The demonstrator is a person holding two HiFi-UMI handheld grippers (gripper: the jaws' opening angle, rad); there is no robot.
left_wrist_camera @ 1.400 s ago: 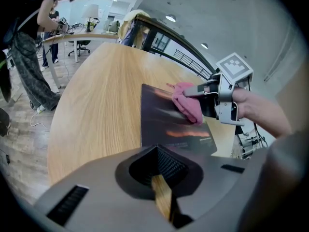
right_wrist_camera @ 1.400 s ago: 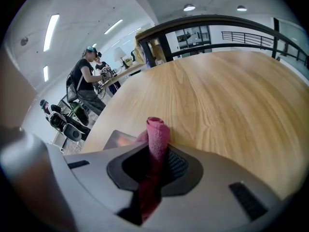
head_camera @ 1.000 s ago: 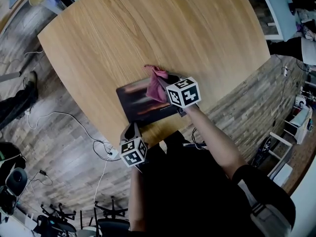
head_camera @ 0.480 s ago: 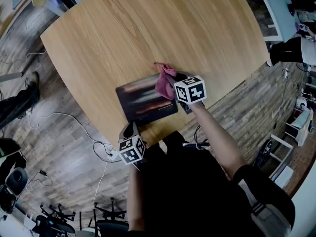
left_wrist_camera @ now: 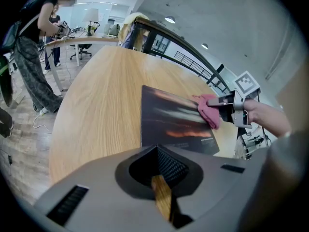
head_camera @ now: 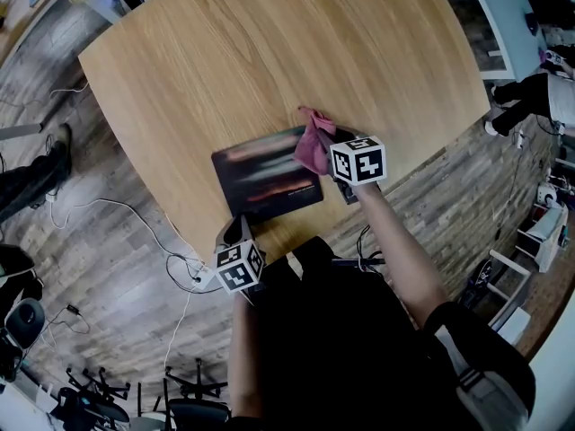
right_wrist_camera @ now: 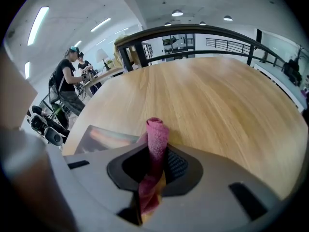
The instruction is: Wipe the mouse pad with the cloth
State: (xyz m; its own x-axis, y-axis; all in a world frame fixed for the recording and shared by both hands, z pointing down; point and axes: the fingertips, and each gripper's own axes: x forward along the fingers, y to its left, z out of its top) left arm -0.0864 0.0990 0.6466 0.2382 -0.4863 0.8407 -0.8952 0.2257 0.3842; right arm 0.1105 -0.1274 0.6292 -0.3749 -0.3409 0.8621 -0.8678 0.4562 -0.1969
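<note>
Head view: at lower centre-left, the left tool (head_camera: 235,233) is hovering by the surface's (head_camera: 269,52) near edge, jaws pressed together on nothing. Mid-frame, the mouse pad (head_camera: 259,174) is lying flat. At its right end, the right tool (head_camera: 332,149) is clamping the pink cloth (head_camera: 314,147).

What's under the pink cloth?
The right edge of the dark rectangular mouse pad, lying on the wooden table. The part beneath the pink cloth is covered.

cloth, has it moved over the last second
Yes. The cloth has slid rightward across the mouse pad, ending at the pad's right edge.
</note>
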